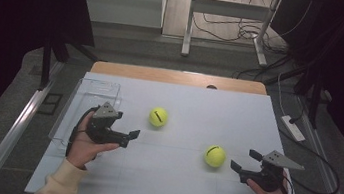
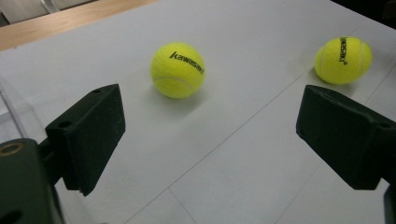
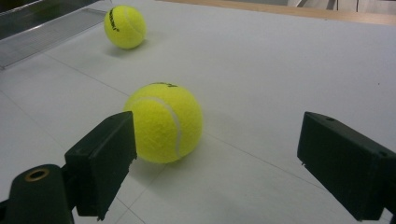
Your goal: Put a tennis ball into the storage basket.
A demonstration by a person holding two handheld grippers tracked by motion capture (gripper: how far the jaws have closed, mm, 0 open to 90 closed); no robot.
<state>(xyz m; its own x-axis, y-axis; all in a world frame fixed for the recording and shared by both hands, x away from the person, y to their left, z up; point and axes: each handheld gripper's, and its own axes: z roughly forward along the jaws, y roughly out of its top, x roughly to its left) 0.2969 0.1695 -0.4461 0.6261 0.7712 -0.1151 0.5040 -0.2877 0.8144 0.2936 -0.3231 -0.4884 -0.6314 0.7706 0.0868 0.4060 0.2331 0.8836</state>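
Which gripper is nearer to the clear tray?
Left. The left gripper is right beside the clear tray, its hand next to the tray's near corner. The right gripper is far across the table, past both balls.

Quick rundown of what's hard to see. In the high view the print on the near ball (image 1: 214,155) and the far ball (image 1: 158,117) is just a dark smudge, way too small to read. The clear tray (image 1: 90,97) is partly covered by the left gripper (image 1: 127,137) and hand, and its walls barely stand out. Both forearms get chopped off by the bottom edge. In the right gripper view the near ball (image 3: 164,122) sits partly behind the left-hand finger (image 3: 103,158), and its lettering curls over the top, unreadable.
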